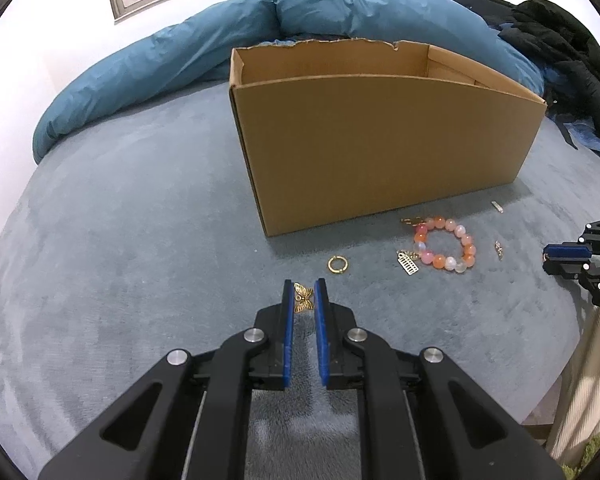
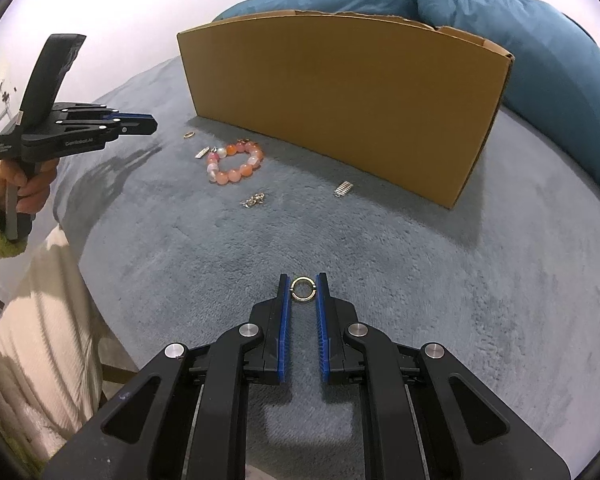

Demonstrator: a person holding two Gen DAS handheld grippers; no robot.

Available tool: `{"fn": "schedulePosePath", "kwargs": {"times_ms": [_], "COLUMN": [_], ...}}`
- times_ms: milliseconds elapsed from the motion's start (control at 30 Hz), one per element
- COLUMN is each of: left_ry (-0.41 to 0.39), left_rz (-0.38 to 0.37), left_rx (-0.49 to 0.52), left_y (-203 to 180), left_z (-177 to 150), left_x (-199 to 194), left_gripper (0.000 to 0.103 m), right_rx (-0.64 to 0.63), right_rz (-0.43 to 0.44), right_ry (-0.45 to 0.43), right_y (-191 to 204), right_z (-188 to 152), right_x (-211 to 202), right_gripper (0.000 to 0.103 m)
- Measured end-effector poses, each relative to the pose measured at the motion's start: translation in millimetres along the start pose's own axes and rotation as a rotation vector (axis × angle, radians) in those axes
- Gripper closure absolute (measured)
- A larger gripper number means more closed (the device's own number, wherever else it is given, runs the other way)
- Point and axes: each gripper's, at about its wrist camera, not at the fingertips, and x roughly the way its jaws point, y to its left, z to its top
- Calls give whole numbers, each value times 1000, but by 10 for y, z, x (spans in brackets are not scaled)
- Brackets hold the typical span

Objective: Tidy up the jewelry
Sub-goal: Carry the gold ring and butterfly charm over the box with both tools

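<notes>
Butterfly charm (image 1: 302,298) is pinched by left gripper (image 1: 304,296), ring (image 2: 302,289) by right gripper (image 2: 302,290); nothing seen boxed (image 1: 380,140), bracelet (image 1: 446,245) and small pieces left.

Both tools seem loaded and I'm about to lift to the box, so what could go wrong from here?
The butterfly charm sits only at the left tool tips and could slip out. The gold ring in the right tool is pinched across its rim and might pop free. The cardboard box wall is tall; a low carry may clip it.
</notes>
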Motion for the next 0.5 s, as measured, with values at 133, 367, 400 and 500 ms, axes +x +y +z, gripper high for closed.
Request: {"fn": "schedulePosePath", "kwargs": {"times_ms": [133,367,400,500], "left_ry": [-2,2,0,-2], "left_rz": [16,29,30,32], "left_rx": [12,15,15,16], "left_y": [-46,-98,-103,-106], "left_z": [20,29,32,40], "left_x": [-43,-63,-67,-72], "left_gripper": [94,94,94,94], "right_rx": [0,-5,-6,-9], "right_rz": [0,-4,-5,-7], "right_ry": [-3,0,1,2], "right_y": [-4,-9,-8,14], "right_z": [-3,-8,-5,17], "right_x": [-10,-31,-35,-17], "right_gripper": [93,93,93,93]}}
